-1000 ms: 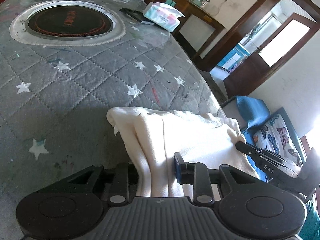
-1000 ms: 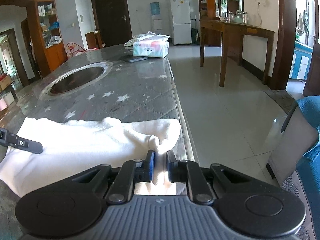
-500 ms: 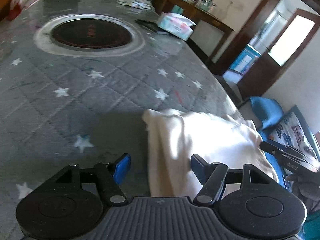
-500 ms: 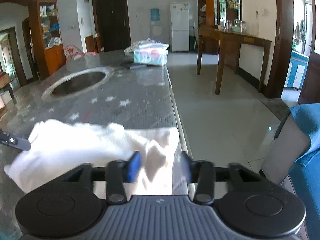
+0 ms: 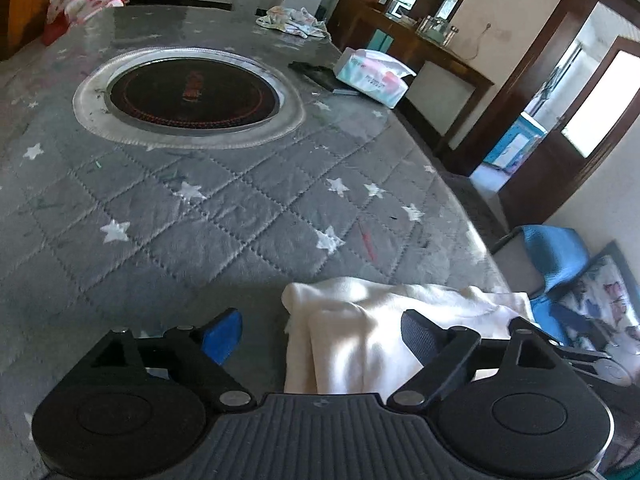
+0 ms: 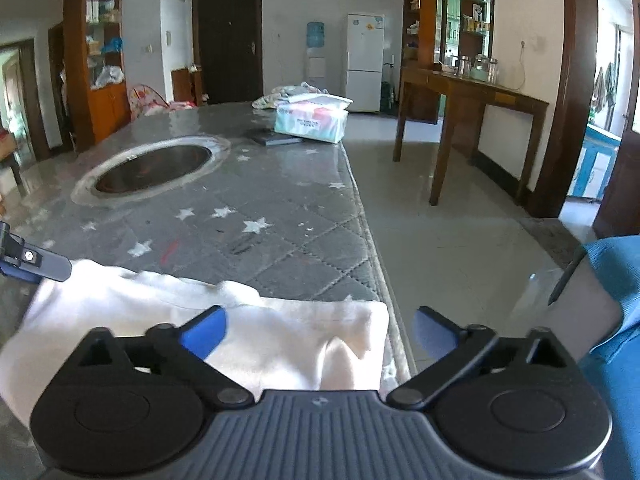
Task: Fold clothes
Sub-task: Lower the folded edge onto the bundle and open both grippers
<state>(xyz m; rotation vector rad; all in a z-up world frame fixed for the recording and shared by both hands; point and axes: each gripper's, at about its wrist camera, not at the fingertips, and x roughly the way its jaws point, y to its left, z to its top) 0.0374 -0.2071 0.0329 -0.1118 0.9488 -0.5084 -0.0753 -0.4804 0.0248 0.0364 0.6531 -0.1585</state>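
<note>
**Item: cream garment, laid at the near edge of a quilted table**

Location. A cream-white knit garment (image 5: 384, 336) is spread in a long band along the table's near edge, well short of the round inset cooktop (image 5: 192, 94). Layers are seen doubled over at its left end; its right end reaches the table corner (image 6: 352, 332). Whether this is a finished fold or an intermediate one cannot be settled from these views.

Grippers. The left gripper (image 5: 320, 332) is held over the garment's left end, jaws spread wide, nothing between them. The right gripper (image 6: 320, 328) sits over the right end, jaws likewise parted and empty.

Handling. The fabric is judged light, soft and limp: it slumps into rounded ridges and would sag if lifted by one point. Little slipperiness is expected on the quilted star-print cover (image 5: 224, 216). A hold is best taken at the two end corners or along a doubled edge, both layers pinched together so that the fold is not pulled apart.

Writing. Print is present on the tissue pack (image 6: 310, 118) beyond the cooktop, but it is too small to be read. A dark flat object (image 6: 276, 139) lies just beside the pack; no label is legible.
</note>
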